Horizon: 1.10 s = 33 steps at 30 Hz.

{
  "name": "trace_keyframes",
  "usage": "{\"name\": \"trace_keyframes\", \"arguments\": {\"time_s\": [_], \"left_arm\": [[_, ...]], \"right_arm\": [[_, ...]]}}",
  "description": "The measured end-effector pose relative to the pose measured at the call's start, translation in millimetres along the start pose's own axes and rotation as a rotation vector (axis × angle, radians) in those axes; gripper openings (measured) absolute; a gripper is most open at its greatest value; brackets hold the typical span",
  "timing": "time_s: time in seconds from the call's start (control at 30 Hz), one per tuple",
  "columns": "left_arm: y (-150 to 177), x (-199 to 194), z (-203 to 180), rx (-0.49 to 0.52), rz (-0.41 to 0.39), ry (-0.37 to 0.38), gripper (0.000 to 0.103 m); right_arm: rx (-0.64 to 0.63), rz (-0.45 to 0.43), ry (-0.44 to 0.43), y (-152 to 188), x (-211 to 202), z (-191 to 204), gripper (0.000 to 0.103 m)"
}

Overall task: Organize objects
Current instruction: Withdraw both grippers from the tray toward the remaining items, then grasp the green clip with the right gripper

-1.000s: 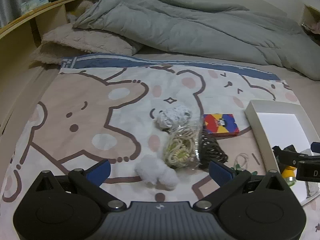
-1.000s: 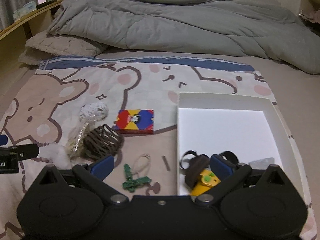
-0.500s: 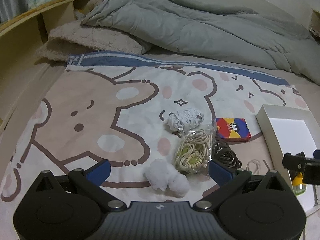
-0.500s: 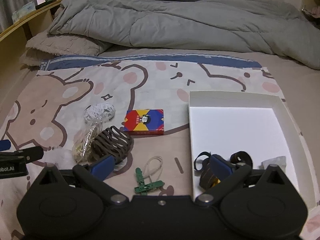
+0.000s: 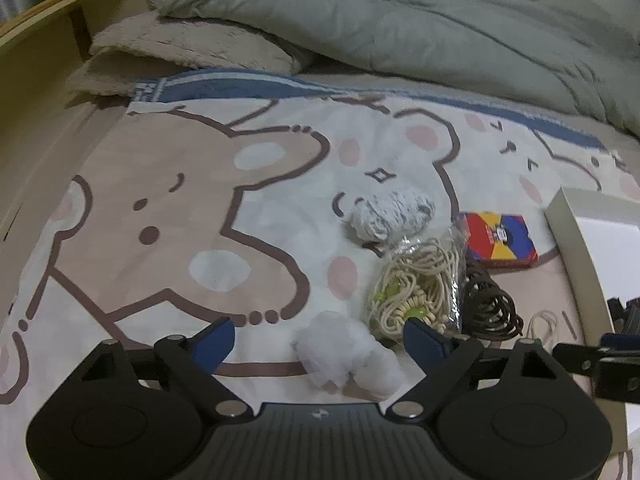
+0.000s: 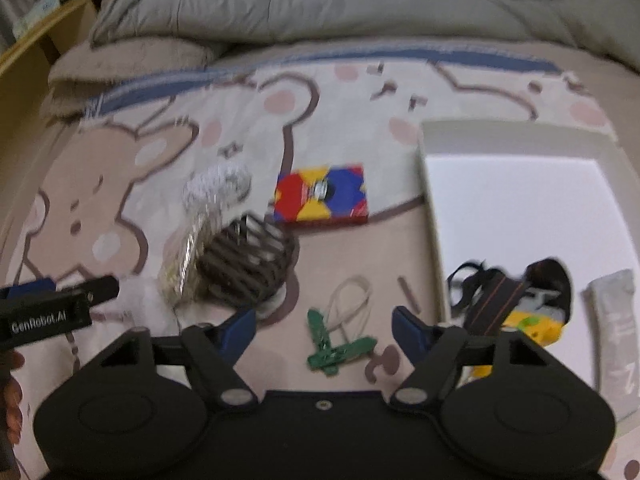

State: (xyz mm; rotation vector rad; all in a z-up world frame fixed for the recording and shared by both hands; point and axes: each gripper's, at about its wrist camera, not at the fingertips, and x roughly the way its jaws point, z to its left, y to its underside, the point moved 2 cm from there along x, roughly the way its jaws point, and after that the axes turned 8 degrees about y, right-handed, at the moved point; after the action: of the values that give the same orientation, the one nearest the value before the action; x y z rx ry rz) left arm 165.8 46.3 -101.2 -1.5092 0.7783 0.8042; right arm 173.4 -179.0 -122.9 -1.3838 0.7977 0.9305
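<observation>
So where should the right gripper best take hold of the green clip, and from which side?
Probably from above, across one flat arm of the green clip. It lies flat on the blanket, its arms crossed. The right gripper is open, its jaws just closing, the clip between them; a thin elastic loop touches it and may come along.

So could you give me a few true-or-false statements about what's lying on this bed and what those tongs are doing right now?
1. The colourful card box lies inside the white tray. False: it lies on the bear-print blanket, beside the tray.
2. The green clip lies between the right tongs' fingers. True; their jaws have just been closing, not yet pressing it.
3. The left tongs hold the bag of cords. False: they are open over a white fluffy ball, jaws just narrowed.
4. A yellow toy sits in the tray. True.
</observation>
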Motion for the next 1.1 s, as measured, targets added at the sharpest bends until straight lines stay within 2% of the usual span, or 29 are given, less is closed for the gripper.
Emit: {"name": "trace_keyframes", "arguments": {"time_s": [0.1,0.4,0.57,0.67,0.8,0.83,0.87,0.9,0.93,1.0,1.1], "left_arm": [[0.1,9.7,-6.6,0.019,0.023,-0.013,0.088],[1.3,44.7,-12.0,0.048,0.081,-0.076,0.088],[-0.9,57.8,-2.6,0.008,0.097,-0.079,0.088],[-2.0,63.0,2.1,-0.012,0.104,-0.081,0.089],[-2.2,67.3,5.6,-0.03,0.11,-0.075,0.088],[-2.2,67.8,5.9,-0.032,0.113,-0.074,0.086],[-2.3,68.7,6.3,-0.034,0.121,-0.07,0.075],[-2.0,70.1,6.9,-0.039,0.133,-0.061,0.064],[-1.5,70.7,7.7,-0.049,0.142,-0.05,0.061],[-1.4,69.6,7.1,-0.06,0.146,-0.02,0.046],[-2.1,65.0,1.1,-0.047,0.141,0.002,0.029]], "right_arm": [[-0.014,0.05,-0.006,3.3,15.2,3.6,0.064],[-0.137,0.078,0.065,5.0,44.4,15.1,0.065],[-0.208,0.07,0.11,4.0,55.7,16.0,0.067],[-0.238,0.097,0.142,4.0,65.5,13.4,0.067],[-0.239,0.122,0.14,3.5,74.2,12.0,0.062],[-0.244,0.119,0.138,3.2,74.3,13.7,0.055],[-0.249,0.118,0.131,2.7,73.9,15.0,0.051],[-0.249,0.118,0.122,2.3,73.3,16.7,0.043],[-0.247,0.119,0.114,2.3,72.4,18.1,0.033],[-0.255,0.117,0.107,3.6,70.5,22.0,0.029],[-0.275,0.109,0.106,4.8,68.5,24.3,0.028]]}}
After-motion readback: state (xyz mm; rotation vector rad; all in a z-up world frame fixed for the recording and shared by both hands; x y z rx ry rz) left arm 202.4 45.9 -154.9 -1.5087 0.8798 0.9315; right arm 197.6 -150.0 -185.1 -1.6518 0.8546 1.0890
